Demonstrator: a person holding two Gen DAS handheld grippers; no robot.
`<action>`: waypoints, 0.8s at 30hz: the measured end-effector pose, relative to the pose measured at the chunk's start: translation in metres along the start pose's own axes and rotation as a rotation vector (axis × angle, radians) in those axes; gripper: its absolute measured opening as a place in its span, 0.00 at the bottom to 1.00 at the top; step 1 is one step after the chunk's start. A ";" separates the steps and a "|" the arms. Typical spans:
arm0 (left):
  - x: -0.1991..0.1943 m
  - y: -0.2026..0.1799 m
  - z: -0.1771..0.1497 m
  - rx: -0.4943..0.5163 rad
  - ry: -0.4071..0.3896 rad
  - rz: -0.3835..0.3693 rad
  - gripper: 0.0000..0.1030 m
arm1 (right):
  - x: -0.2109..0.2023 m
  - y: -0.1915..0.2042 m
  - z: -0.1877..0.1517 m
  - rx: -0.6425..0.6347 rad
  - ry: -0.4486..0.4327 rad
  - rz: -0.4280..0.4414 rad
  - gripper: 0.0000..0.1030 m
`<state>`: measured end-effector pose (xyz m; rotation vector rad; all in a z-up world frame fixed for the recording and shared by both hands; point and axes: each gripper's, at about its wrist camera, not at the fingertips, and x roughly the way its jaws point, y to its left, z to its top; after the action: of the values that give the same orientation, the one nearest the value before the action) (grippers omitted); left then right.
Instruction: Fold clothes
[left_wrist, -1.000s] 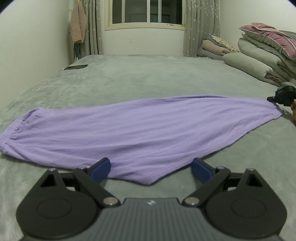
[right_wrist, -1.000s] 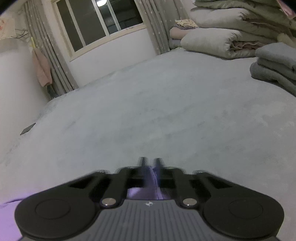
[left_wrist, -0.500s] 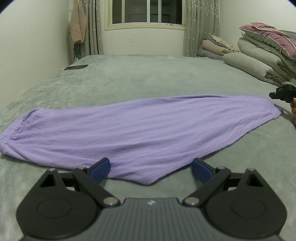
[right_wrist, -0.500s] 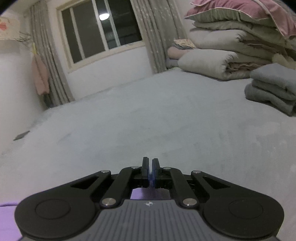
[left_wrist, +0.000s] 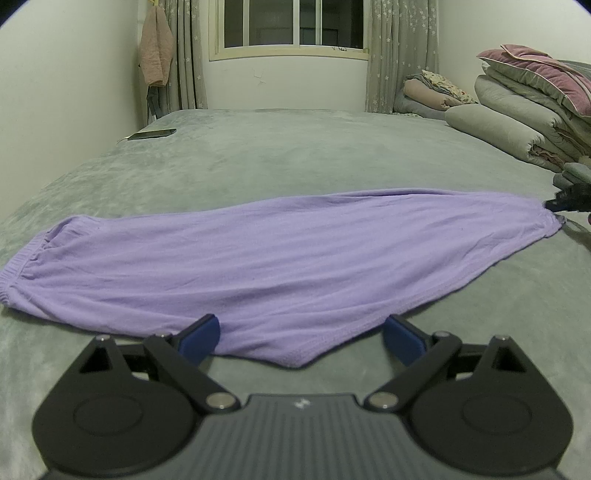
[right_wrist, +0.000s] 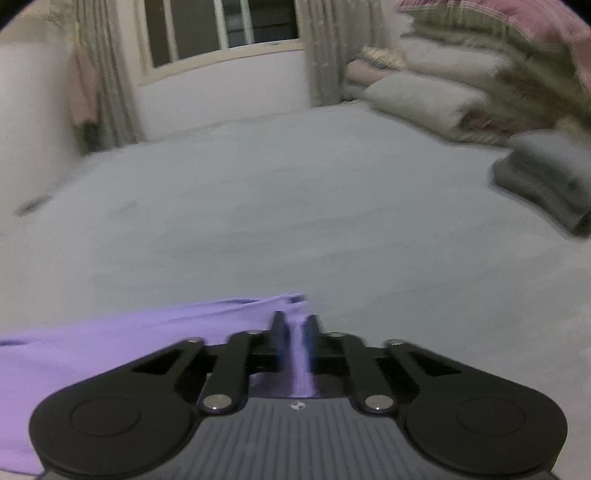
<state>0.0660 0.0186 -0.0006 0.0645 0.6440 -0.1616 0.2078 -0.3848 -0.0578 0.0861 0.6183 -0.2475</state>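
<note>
I had the right gripper (right_wrist: 294, 325) pinching the far right end of the purple garment (left_wrist: 280, 266), its fingers pressed together on a fold of cloth, so I could draw that end taut or carry it across for a fold. The left gripper (left_wrist: 301, 334) I kept low with fingers spread wide, either side of the garment's near pointed edge, touching nothing, ready to pin or grab it. The garment lay stretched sideways across the grey bed (left_wrist: 295, 155), mostly flat, soft knit, its gathered elastic hem at the left.
</note>
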 end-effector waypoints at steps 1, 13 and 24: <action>0.000 0.000 0.000 0.000 0.000 0.000 0.93 | -0.002 -0.001 0.000 -0.017 -0.018 -0.042 0.03; -0.004 0.002 0.001 -0.017 0.001 -0.004 0.94 | -0.018 0.030 -0.004 -0.174 0.038 0.298 0.14; -0.053 0.014 0.002 -0.055 0.061 -0.096 0.97 | -0.049 0.049 0.014 -0.216 -0.132 0.085 0.20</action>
<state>0.0279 0.0391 0.0333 -0.0141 0.7126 -0.2347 0.1896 -0.3292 -0.0171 -0.1109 0.5054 -0.1027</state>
